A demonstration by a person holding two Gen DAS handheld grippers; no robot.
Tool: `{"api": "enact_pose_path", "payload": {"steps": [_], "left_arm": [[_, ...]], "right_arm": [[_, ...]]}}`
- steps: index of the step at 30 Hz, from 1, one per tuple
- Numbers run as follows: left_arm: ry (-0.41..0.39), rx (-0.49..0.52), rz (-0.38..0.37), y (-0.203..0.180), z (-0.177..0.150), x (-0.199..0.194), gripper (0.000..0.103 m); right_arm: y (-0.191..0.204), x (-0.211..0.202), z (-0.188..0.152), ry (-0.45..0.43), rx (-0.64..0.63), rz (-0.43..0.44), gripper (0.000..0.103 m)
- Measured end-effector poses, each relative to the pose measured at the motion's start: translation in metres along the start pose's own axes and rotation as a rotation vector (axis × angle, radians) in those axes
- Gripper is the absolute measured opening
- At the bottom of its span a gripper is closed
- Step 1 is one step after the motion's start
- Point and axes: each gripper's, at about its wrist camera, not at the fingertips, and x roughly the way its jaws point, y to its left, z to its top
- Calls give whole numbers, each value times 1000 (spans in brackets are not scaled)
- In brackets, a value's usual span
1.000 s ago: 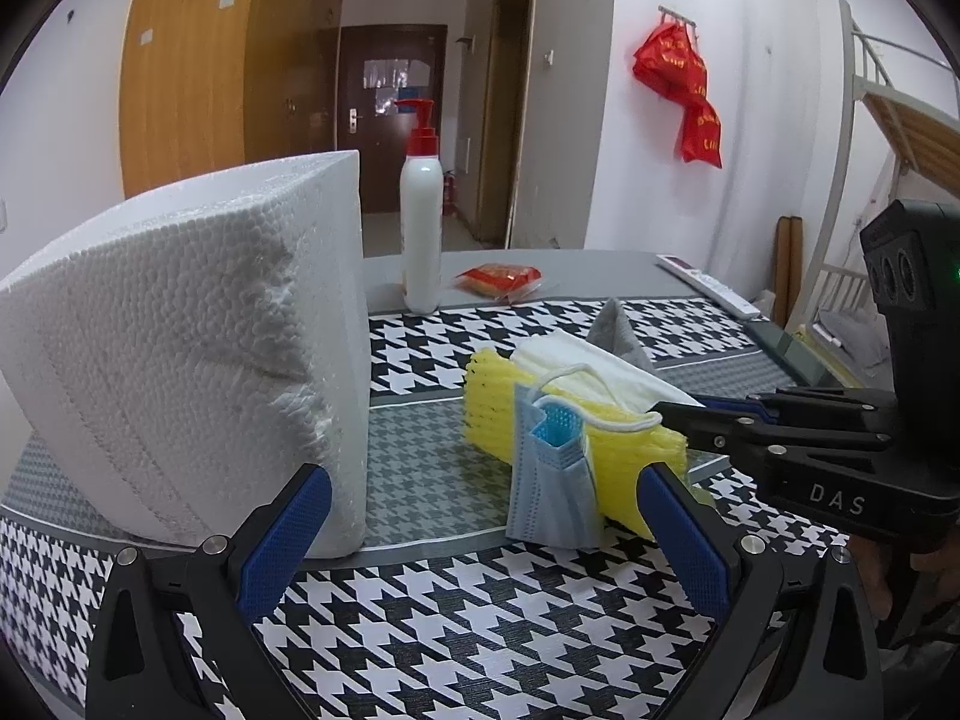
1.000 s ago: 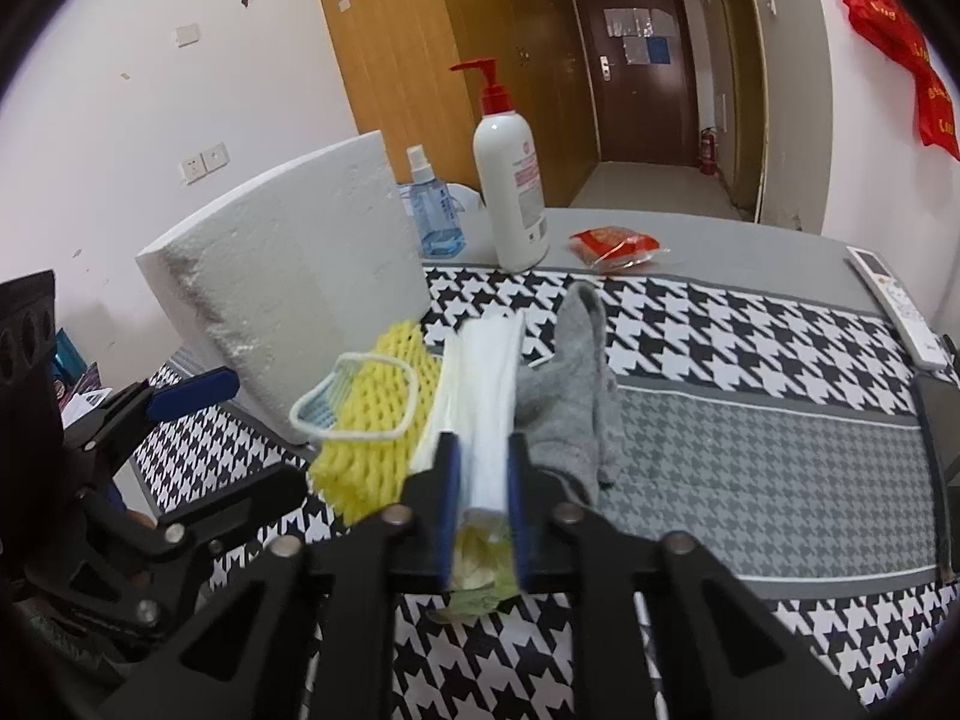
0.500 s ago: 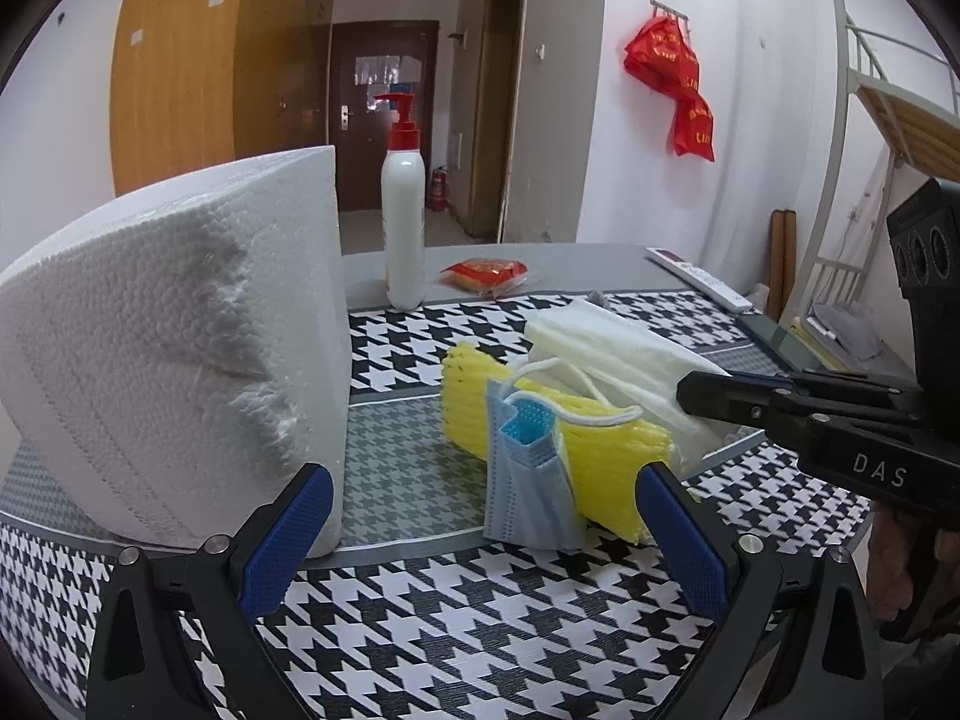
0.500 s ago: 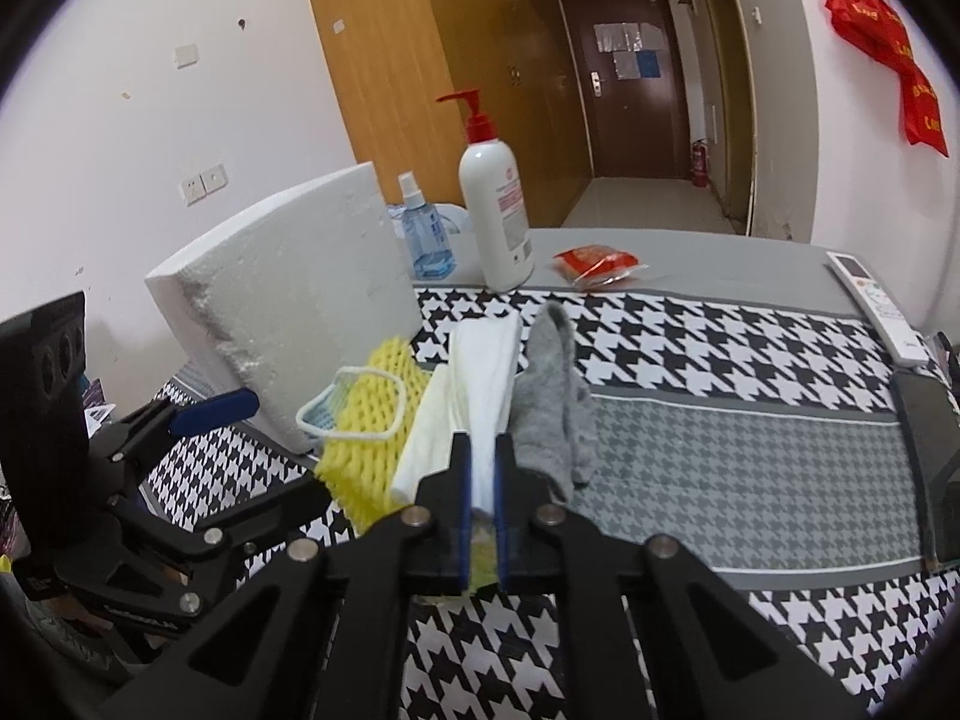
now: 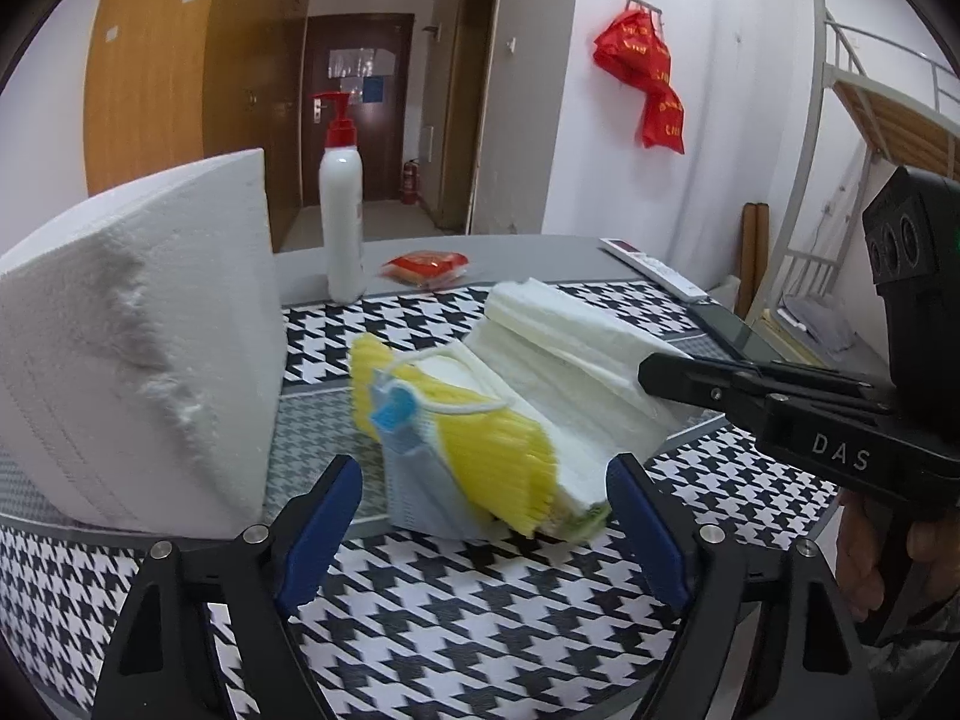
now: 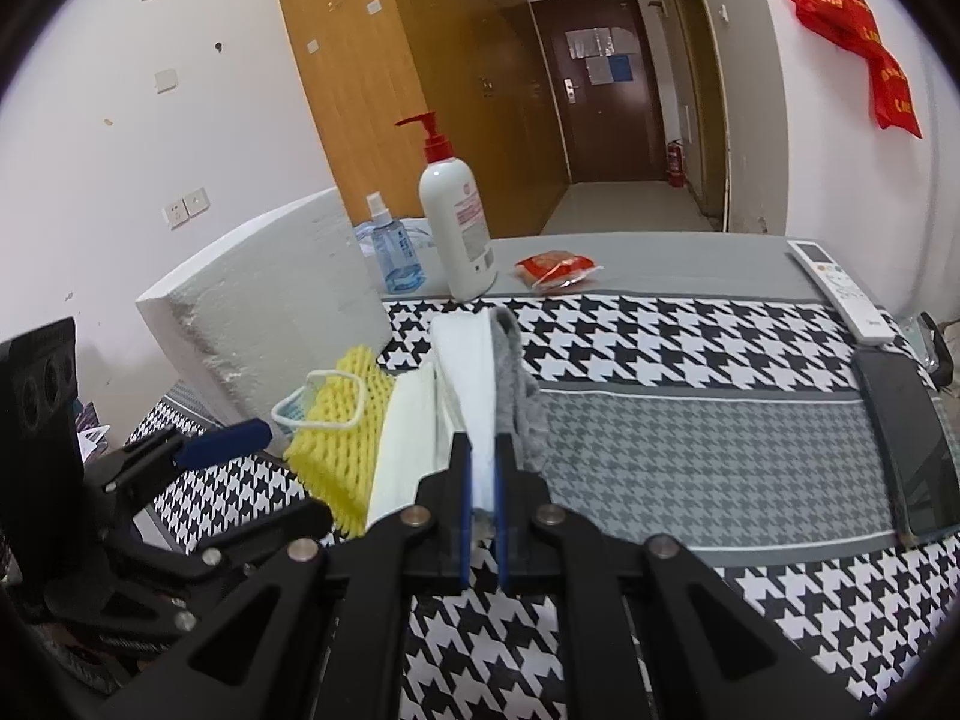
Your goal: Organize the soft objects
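lifting is the change that matters: over the last second the right claw point(image 6: 482, 501), clamped on the near edge of the folded white towel point(image 6: 465, 372), has raised that edge, so the towel now tilts up from the table point(image 6: 690, 450) instead of lying flat beside the grey sock point(image 6: 519, 396). in the left wrist view the whole bundle has risen and swung nearer the camera, and the sock, visible there a second ago, is now hidden behind the towel point(image 5: 576, 360). this suggests a pick-up of the stacked soft items is under way, with placement not yet done. the left claw point(image 5: 483, 531) stays wide open, its blue pads on either side of the bundle's near end and touching nothing. the bundle sits at the middle of the table, just beside the white foam block point(image 5: 138, 348). it consists of the towel, a yellow foam net sleeve point(image 5: 498, 438) pressed against the towel's left side, and a blue face mask point(image 5: 414, 480) at the front, whose white ear loop point(image 5: 456, 402) lies over the sleeve. only the towel is between the right claw's pads; whether the sleeve and mask are carried or merely lean on it cannot be told. all parts look limp and compressible, so slippage of the loose items is a risk during transfer.
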Motion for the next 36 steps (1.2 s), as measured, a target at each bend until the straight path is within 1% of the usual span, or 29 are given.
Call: {"api": "enact_pose_path", "payload": {"steps": [1, 6, 8, 11, 13, 14, 15, 18, 19, 24, 26, 27, 30, 36], "left_arm": [[12, 2, -15, -4, 0, 2, 76], [32, 14, -22, -15, 1, 8, 63], [27, 18, -19, -18, 3, 8, 62], [15, 24, -3, -21, 4, 9, 56], [24, 21, 5, -21, 5, 13, 53], [31, 19, 9, -21, 6, 16, 50], [34, 16, 13, -21, 6, 17, 44], [40, 8, 34, -19, 7, 22, 39], [45, 6, 40, -19, 7, 24, 34], [60, -9, 67, -16, 7, 30, 21], [59, -12, 69, -16, 7, 30, 18], [58, -16, 66, -16, 7, 29, 15], [53, -10, 69, -18, 7, 28, 11], [10, 41, -8, -32, 6, 7, 11]], "right_arm": [[-1, -1, -1, -1, 3, -3, 9], [-10, -10, -5, -5, 20, -20, 9], [-13, -15, -7, -11, 28, -25, 9], [-17, -19, -10, -12, 33, -38, 9], [-20, -22, -12, -13, 40, -41, 9], [-21, -23, -12, -16, 43, -45, 9], [-23, -26, -12, -19, 46, -48, 9], [-28, -33, -14, -29, 56, -61, 9], [-30, -35, -14, -31, 60, -67, 9], [-36, -45, -19, -38, 76, -90, 9], [-39, -48, -21, -37, 80, -103, 9], [-39, -51, -22, -38, 84, -107, 9], [-42, -55, -23, -43, 92, -119, 9], [-45, -64, -28, -47, 105, -146, 9]]}}
